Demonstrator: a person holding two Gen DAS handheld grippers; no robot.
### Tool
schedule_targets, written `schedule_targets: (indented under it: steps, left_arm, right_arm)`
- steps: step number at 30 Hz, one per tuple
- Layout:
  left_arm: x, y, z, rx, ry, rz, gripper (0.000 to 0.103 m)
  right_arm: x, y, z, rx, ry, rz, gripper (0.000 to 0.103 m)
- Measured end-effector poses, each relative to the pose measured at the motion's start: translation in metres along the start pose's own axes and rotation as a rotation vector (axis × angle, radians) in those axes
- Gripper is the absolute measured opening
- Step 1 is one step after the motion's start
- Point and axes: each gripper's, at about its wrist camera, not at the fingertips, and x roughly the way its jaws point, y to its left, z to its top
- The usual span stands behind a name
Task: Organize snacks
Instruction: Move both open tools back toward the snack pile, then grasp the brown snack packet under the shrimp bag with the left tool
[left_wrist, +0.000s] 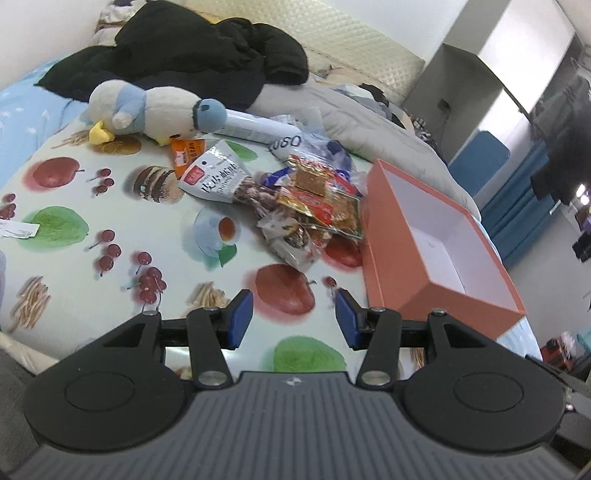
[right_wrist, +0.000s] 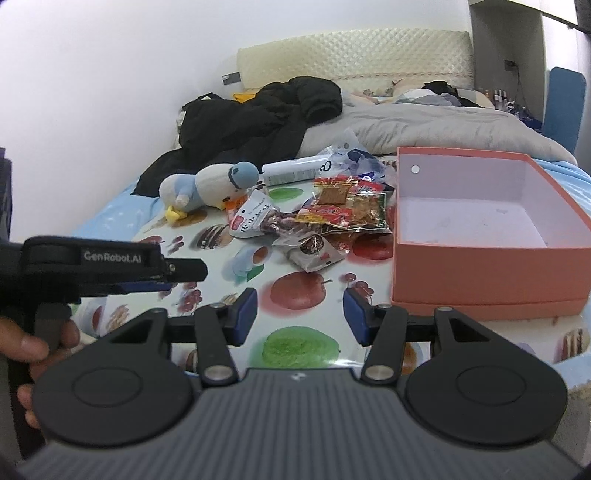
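Snack pile lies just left of the empty orange box, ahead of both hand-held grippers, left and right, jaws apart and empty; neither clearly nearer, pile's long axis running away toward the plush penguin.

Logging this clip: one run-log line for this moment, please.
step: approach | left gripper: open, holds nothing | right gripper: open, holds nothing | snack packets: piled on cloth | box: no snacks inside
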Motion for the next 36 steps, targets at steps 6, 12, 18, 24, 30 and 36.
schedule_targets:
  steps: [6, 12, 18, 24, 30, 36]
  left_arm:
    - [0.041, 0.028, 0.016, -0.065, 0.008, -0.007, 0.055]
    - [0.087, 0.060, 0.034, -0.148, 0.006, -0.027, 0.055]
    - [0.140, 0.080, 0.053, -0.204, 0.017, -0.095, 0.055]
    - [0.187, 0.089, 0.071, -0.239, 0.023, -0.191, 0.055]
    - [0.224, 0.104, 0.084, -0.334, 0.026, -0.242, 0.055]
    - [0.254, 0.108, 0.086, -0.389, 0.057, -0.262, 0.055]
  right_arm:
    - [0.036, 0.006, 0.003, -0.050, 0.019, 0.005, 0.054]
    - [0.083, 0.010, 0.003, -0.113, 0.048, 0.001, 0.054]
    - [0.132, 0.008, 0.007, -0.155, 0.076, -0.011, 0.079]
    - [0.169, 0.008, 0.014, -0.215, 0.056, -0.012, 0.081]
    - [0.208, 0.009, 0.018, -0.293, 0.053, -0.010, 0.081]
    - [0.241, 0.008, 0.019, -0.353, 0.082, -0.030, 0.080]
